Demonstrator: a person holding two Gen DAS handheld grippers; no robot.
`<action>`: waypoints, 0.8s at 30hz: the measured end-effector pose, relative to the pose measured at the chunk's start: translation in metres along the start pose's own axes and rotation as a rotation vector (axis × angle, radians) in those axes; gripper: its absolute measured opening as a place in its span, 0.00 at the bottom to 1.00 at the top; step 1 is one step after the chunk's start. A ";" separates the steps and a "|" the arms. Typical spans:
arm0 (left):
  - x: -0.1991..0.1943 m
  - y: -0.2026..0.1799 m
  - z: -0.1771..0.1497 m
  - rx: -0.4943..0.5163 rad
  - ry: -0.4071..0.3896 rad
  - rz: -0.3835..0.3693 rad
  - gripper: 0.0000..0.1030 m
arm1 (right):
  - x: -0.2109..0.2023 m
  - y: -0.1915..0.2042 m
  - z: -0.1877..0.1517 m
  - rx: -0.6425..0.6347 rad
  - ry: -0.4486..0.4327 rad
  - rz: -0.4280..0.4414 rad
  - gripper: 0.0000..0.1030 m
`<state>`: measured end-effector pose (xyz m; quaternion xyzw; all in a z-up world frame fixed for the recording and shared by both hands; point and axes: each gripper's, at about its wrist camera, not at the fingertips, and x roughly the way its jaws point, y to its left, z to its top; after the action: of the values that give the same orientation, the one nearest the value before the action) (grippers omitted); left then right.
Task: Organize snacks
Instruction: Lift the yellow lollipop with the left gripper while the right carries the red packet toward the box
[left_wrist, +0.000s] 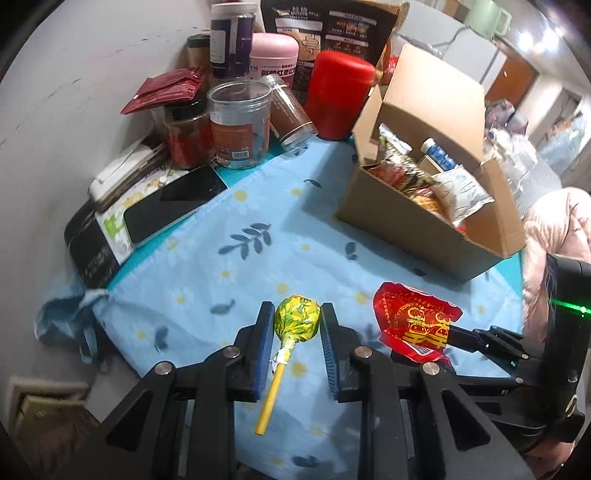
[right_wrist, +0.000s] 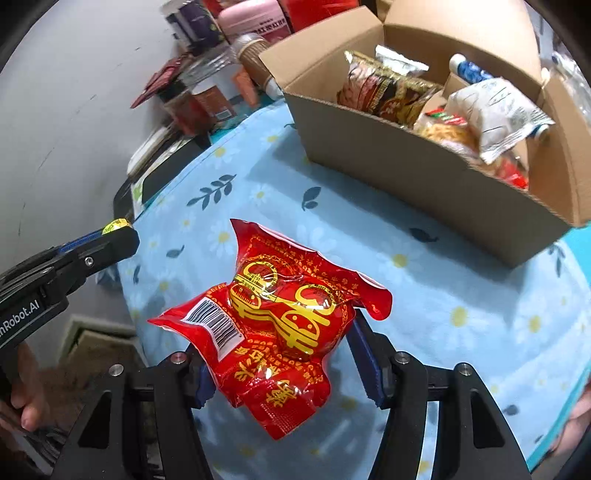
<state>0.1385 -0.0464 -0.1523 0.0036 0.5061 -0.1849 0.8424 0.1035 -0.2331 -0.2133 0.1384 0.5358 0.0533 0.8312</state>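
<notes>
Red foil packet (right_wrist: 273, 332) fills my lower right-wrist frame, pinched in the right tongs (right_wrist: 284, 365); its left finger is mostly hidden behind it. My left tongs (left_wrist: 295, 347) grip a lollipop (left_wrist: 297, 319) by its yellow-green head at bottom centre, its stick (left_wrist: 271, 398) hanging free. Beyond, upper right, the box (left_wrist: 417, 229) holds snacks, partly hiding jars (left_wrist: 240, 122) upper left.

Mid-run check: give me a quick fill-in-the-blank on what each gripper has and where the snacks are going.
1. The left gripper is shut on a yellow-green ____.
2. The right gripper holds a ____ snack packet with gold print.
3. The other snacks already sit in the open cardboard ____.
4. The tablecloth is light ____ with flowers.

Missing words: lollipop; red; box; blue.
</notes>
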 end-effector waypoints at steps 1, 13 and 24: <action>-0.003 -0.002 -0.002 -0.007 -0.007 0.001 0.24 | -0.008 -0.003 -0.004 -0.007 -0.007 0.004 0.60; -0.056 -0.050 -0.016 -0.018 -0.077 0.008 0.24 | -0.070 -0.011 -0.026 -0.075 -0.046 0.023 0.60; -0.081 -0.088 0.012 0.090 -0.126 -0.044 0.24 | -0.117 -0.025 -0.013 -0.047 -0.106 -0.008 0.60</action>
<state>0.0875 -0.1057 -0.0616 0.0185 0.4434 -0.2257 0.8672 0.0409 -0.2826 -0.1231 0.1195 0.4903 0.0550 0.8616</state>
